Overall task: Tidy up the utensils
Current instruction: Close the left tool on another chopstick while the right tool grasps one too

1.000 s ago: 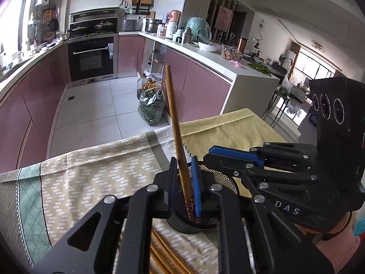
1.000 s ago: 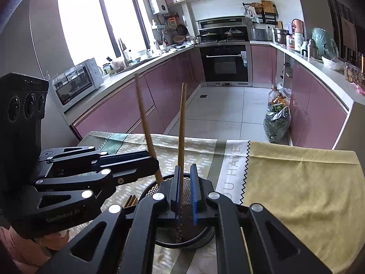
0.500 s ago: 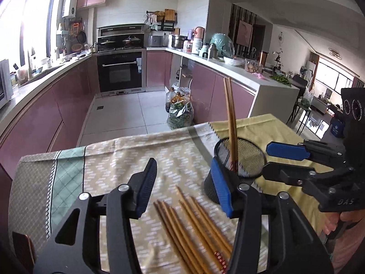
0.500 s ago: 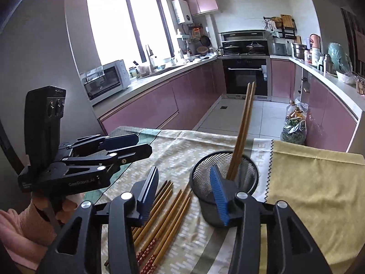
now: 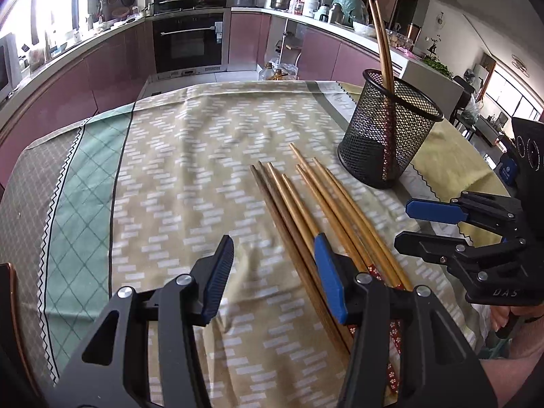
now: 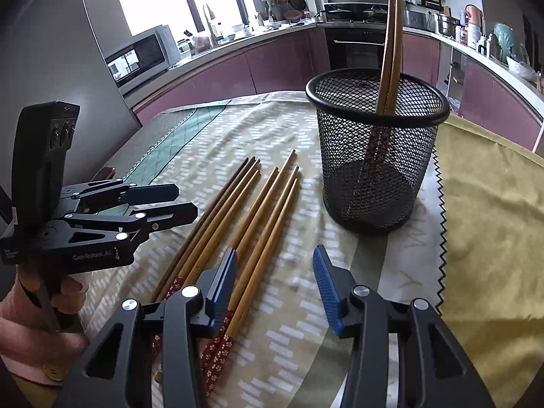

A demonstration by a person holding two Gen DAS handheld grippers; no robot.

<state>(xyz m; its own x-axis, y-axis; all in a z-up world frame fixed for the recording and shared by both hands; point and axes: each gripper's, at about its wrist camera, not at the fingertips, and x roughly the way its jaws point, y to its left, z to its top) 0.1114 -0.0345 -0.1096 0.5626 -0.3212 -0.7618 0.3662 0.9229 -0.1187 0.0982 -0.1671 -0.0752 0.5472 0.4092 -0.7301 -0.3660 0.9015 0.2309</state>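
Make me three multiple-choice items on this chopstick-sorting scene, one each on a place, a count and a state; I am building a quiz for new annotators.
1. Where do the loose chopsticks lie?
A. On the tablecloth beside the mesh cup
B. On the kitchen floor
C. Inside the oven

2. How many chopsticks stand in the mesh cup?
A. None
B. Two
C. Six

3. How do the right tongs stand?
A. Shut on a chopstick
B. Shut on the cup's rim
C. Open, holding nothing

Answers:
1 A: the right wrist view shows them spread flat on the cloth, left of the cup.
2 B: a pair leans together above the rim.
3 C: the blue pads stand apart with only cloth between them.
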